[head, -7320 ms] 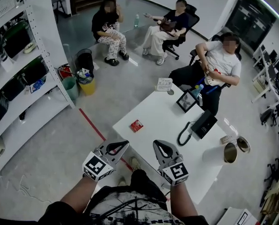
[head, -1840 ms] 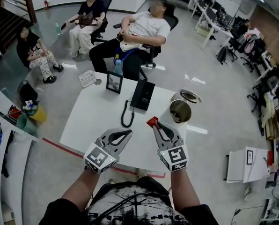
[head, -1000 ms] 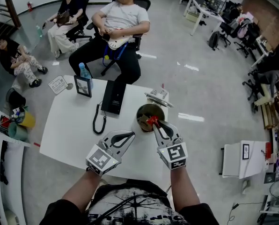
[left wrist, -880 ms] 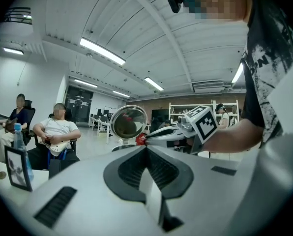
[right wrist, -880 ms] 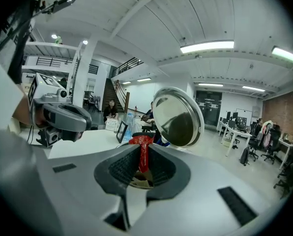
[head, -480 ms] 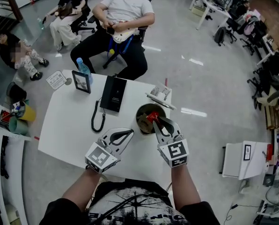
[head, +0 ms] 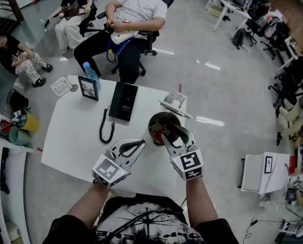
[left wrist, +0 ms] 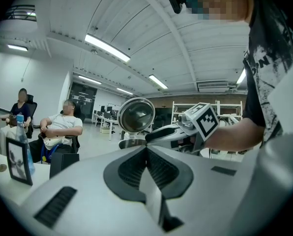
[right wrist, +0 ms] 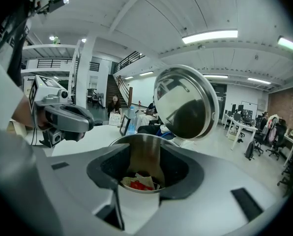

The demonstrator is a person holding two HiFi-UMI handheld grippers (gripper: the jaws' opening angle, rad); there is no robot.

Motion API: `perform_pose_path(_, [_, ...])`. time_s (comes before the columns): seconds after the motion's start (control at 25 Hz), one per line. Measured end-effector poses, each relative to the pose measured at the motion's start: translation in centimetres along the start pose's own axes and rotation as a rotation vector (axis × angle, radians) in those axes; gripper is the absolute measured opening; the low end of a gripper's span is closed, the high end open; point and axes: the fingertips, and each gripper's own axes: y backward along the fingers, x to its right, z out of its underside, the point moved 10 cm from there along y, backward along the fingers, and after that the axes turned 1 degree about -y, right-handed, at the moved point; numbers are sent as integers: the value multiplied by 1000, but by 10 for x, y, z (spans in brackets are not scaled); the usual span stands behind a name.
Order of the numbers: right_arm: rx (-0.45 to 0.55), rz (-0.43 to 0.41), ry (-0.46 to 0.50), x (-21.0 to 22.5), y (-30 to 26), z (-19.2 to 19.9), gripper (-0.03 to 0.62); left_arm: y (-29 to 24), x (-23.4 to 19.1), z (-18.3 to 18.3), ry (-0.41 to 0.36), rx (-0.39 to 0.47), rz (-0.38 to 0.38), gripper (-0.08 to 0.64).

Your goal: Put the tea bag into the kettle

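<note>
A steel kettle (head: 162, 127) stands on the white table (head: 72, 136) with its lid (head: 174, 101) tipped open. In the right gripper view the kettle mouth (right wrist: 142, 146) shows between the jaws, under the raised lid (right wrist: 186, 102). A red and white tea bag (right wrist: 138, 183) lies inside the kettle, free of the pads. My right gripper (head: 171, 132) hangs over the kettle's near rim, its jaws opening with nothing held between them. To the kettle's left, my left gripper (head: 140, 145) is shut and empty, its jaws meeting in its own view (left wrist: 146, 149).
A black desk phone (head: 122, 101) with a coiled cord (head: 104, 129), a picture frame (head: 89, 88), a water bottle (head: 86, 70) and a card sign (head: 61, 86) stand at the table's far side. People sit in chairs beyond it. A small white stand (head: 263, 172) is at the right.
My right gripper carried the red tea bag over the kettle mouth, then its jaws spread and the bag dropped inside. The left gripper stayed shut beside it.
</note>
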Motion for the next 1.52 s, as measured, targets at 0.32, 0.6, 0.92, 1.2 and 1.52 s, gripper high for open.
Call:
perform_pose_path(0.32, [52,35,31,-9,7,-6,184,14,1,0,3,19,-11,8])
perform_pose_path(0.6, [65,54,53,-28,21,-10,154,36,7,-1,-6,10,-22,8])
perform_pose_path(0.92, [94,49,78,-62,45,-19,20,71,21,-12,-38,51,-21,8])
perform_pose_path(1.2, [142,12,99,-101,51,-30,11,110,29,-18,-86,57,-43,9])
perform_pose_path(1.52, [194,-17,121,-143,58,-39,11,155,31,-19,-104,43,-71,8])
